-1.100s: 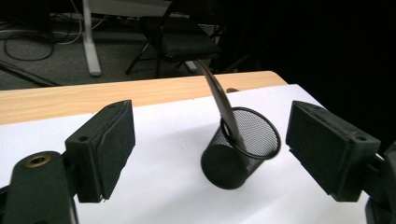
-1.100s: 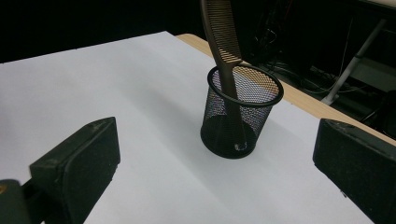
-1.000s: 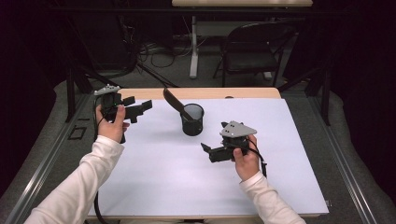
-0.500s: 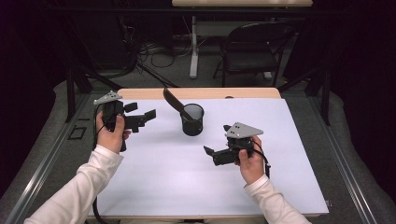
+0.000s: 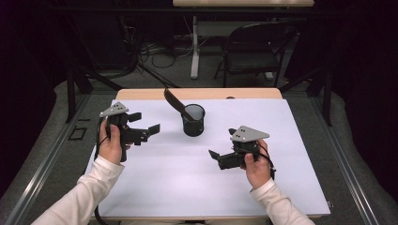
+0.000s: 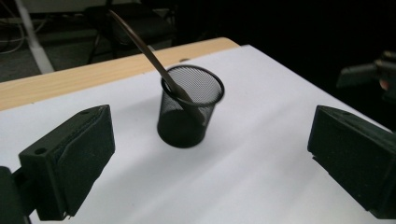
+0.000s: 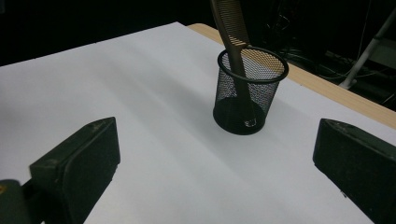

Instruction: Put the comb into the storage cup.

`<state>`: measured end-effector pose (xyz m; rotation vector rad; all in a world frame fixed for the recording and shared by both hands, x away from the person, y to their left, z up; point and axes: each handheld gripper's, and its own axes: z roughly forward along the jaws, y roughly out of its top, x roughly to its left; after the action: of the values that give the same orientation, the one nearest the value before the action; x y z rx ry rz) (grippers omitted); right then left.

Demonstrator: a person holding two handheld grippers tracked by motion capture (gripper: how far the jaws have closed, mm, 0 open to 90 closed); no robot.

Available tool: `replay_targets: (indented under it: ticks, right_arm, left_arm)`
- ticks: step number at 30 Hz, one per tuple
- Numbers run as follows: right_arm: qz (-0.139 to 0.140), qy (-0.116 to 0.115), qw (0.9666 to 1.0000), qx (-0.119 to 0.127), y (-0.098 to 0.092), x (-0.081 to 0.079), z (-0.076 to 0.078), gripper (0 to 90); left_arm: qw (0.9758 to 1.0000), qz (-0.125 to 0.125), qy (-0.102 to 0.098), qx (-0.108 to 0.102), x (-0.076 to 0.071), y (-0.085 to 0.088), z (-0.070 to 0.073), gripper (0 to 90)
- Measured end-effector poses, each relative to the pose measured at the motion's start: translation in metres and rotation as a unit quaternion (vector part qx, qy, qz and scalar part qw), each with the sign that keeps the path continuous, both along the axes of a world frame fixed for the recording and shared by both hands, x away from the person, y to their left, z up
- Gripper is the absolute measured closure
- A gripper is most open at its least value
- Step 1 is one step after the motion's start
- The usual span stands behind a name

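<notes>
A black mesh cup (image 5: 193, 121) stands upright on the white sheet (image 5: 187, 178), toward the back of the table. A brown comb (image 5: 174, 101) leans in it, its top tilted to the back left. My left gripper (image 5: 144, 123) hovers left of the cup, pointing at it. Its jaws have just been opening and stand open, with nothing between them. In the left gripper view the cup (image 6: 189, 114) and the comb (image 6: 140, 42) sit ahead of the gripper (image 6: 210, 156). My right gripper (image 5: 222, 143) is open to the cup's near right, holding nothing. The right gripper view shows the cup (image 7: 247, 95) and the comb (image 7: 231, 28) beyond the gripper (image 7: 217, 140).
The sheet covers most of the wooden table (image 5: 202, 93). A dark folding chair (image 5: 256, 47), a white table leg (image 5: 194, 51) and cables stand on the floor behind. The other hand's gripper (image 6: 369, 72) shows at the far right of the left gripper view.
My left gripper has come nearer and a little down and right, and its jaws have spread wider. The right hand has barely shifted. Cup and comb are unmoved.
</notes>
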<state>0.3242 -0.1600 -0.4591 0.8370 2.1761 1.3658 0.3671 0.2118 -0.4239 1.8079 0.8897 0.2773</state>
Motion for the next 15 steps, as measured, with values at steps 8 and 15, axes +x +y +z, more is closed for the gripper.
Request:
replay_targets:
  ticks: [8,15]
  right_arm:
    - [-0.005,0.001,1.0,-0.001,-0.01,-0.006,-0.001,0.4]
    - [-0.009,0.003,1.0,0.0,-0.019,-0.012,-0.003,0.4]
  left_arm:
    - [0.9994,-0.035,-0.001,-0.004,-0.014,-0.004,-0.011,0.6]
    - [0.999,-0.044,0.002,-0.008,-0.023,0.0,-0.021,0.6]
